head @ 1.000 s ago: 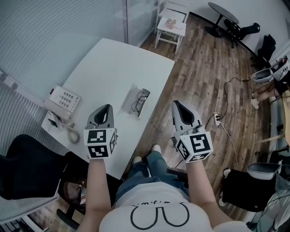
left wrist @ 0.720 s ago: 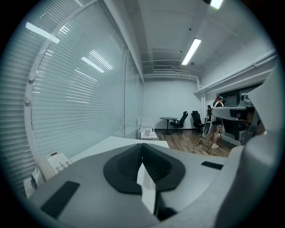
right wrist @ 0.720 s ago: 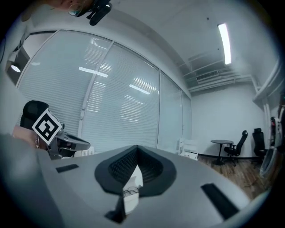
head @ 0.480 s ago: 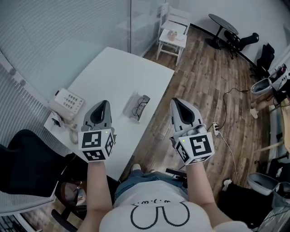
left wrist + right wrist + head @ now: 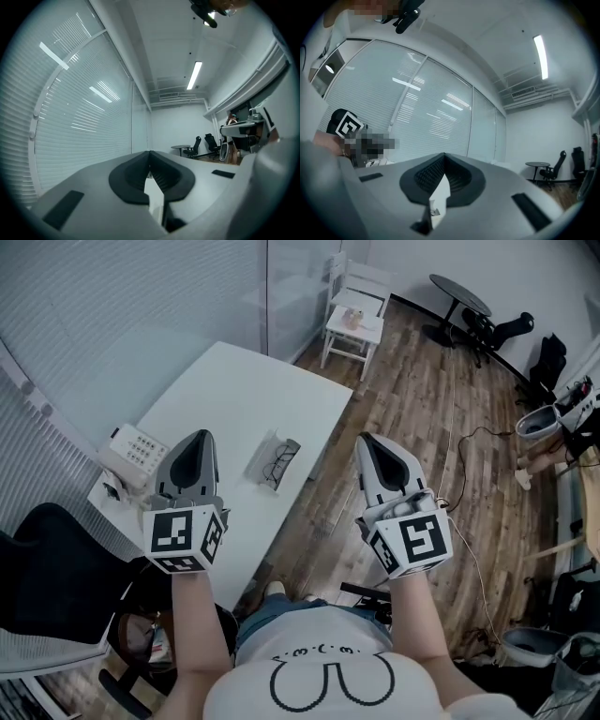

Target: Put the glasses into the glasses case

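Note:
Dark-framed glasses (image 5: 276,465) lie in a grey open glasses case (image 5: 262,453) near the right edge of the white table (image 5: 225,390). My left gripper (image 5: 200,437) hangs high above the table's left part, left of the case, shut with nothing in it. My right gripper (image 5: 367,440) is held over the wooden floor to the right of the table, also shut and empty. Both point level, well above the case. In the left gripper view the left gripper (image 5: 150,153) has its jaws meeting at the tip; the right gripper (image 5: 443,154) shows the same in its own view. Neither gripper view shows the glasses.
A desk phone (image 5: 131,454) sits at the table's left corner. A black office chair (image 5: 47,568) stands at the lower left. A small white chair (image 5: 353,310) and a round black table (image 5: 459,282) are farther off. Cables (image 5: 459,493) lie on the floor at the right.
Both grippers have risen away from the table. The left one has shifted left in the head view. The glasses and case have not moved on the table.

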Available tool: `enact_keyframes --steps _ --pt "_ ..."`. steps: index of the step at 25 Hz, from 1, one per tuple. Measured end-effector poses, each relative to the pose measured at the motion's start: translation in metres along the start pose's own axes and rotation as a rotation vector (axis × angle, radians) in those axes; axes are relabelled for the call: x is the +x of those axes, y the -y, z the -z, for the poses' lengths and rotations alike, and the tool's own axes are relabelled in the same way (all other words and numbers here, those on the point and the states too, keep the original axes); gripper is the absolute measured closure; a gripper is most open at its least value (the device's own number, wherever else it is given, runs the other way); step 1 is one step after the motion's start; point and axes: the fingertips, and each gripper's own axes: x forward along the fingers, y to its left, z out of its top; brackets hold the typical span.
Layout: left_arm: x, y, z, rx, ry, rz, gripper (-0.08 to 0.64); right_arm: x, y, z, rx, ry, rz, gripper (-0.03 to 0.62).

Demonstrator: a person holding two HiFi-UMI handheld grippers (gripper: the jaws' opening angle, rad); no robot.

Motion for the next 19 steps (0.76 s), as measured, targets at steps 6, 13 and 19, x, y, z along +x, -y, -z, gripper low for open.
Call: enact_keyframes --steps 6,13,19 --pt "0.0 0.013 -0.01 0.034 0.025 0.023 0.545 -0.004 0.005 0.0 -0.015 0.004 0.008 0.583" --pt "0.004 0.026 -0.017 0.055 0.036 0.052 0.545 -0.009 0.015 -0.001 -0.015 0.001 0.024 0.583" --pt "0.002 0.031 -0.015 0.066 0.035 0.065 0.543 -0.012 0.014 0.003 -0.017 -0.001 0.028 0.583"
